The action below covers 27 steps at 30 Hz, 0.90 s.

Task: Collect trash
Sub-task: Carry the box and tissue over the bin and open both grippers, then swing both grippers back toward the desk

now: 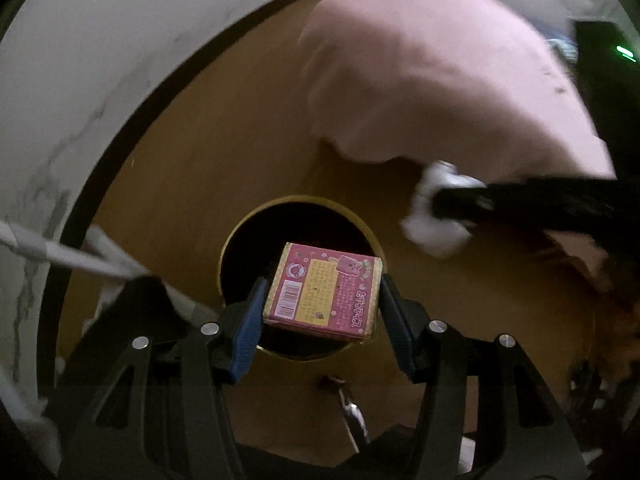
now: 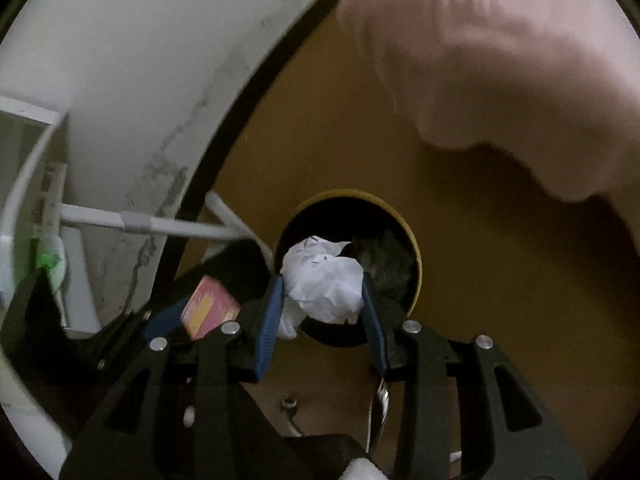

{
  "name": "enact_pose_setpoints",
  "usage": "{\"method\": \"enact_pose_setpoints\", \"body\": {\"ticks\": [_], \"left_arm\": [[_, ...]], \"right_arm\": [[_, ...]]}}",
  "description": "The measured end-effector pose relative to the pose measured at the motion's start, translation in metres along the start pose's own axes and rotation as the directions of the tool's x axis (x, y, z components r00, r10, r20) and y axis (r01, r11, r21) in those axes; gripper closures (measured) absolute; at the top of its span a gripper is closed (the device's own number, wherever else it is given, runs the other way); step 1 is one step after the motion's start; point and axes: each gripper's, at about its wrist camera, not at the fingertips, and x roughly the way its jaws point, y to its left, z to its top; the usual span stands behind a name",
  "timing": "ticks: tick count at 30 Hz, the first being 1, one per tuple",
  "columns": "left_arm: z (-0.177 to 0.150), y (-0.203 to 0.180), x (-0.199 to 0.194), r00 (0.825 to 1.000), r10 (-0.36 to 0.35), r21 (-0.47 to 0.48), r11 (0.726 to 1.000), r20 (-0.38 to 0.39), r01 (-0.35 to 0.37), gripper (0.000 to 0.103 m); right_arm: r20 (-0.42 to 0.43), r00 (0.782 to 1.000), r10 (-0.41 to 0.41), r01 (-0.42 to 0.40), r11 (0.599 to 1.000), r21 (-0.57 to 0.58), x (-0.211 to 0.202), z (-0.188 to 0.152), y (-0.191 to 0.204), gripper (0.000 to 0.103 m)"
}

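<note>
My left gripper (image 1: 320,300) is shut on a small pink box (image 1: 322,294) with a barcode and holds it just above the round dark bin (image 1: 240,240) with a yellow rim. My right gripper (image 2: 323,296) is shut on a crumpled white paper (image 2: 324,280) and holds it over the same bin (image 2: 414,264), which has dark trash inside. In the left wrist view the right gripper (image 1: 444,208) with the white paper (image 1: 432,216) shows at the right, blurred. In the right wrist view the left gripper and pink box (image 2: 208,312) show at lower left.
The bin stands on a brown floor (image 1: 200,160) beside a white marbled wall (image 1: 60,80). A pink cloth (image 1: 420,60) hangs above at the upper right. A white bar (image 2: 160,228) crosses at the left. A small metal piece (image 1: 352,416) lies on the floor.
</note>
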Motion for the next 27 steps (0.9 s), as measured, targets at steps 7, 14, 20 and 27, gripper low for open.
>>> {"method": "enact_pose_setpoints", "body": {"ticks": [7,14,20,27], "left_arm": [[0.002,0.018,0.026,0.998,-0.004,-0.057,0.998,-0.058,0.001,0.049],[0.003,0.015,0.029,0.997,-0.008,-0.069,0.998,-0.077,0.003,0.049],[0.0,0.017,0.027,0.999,0.006,-0.073,0.997,-0.043,-0.009,0.014],[0.0,0.002,0.007,1.0,-0.008,-0.036,0.999,0.025,0.009,0.012]], "right_arm": [[-0.068,0.998,0.002,-0.002,1.0,0.004,0.029,0.007,-0.002,0.065],[-0.081,0.997,0.006,-0.006,1.0,0.003,0.031,0.007,-0.004,0.064],[-0.064,0.998,0.025,-0.025,1.0,0.006,0.027,0.006,0.0,0.024],[0.069,0.996,-0.053,0.051,0.998,0.03,-0.005,0.014,-0.003,0.018]]}}
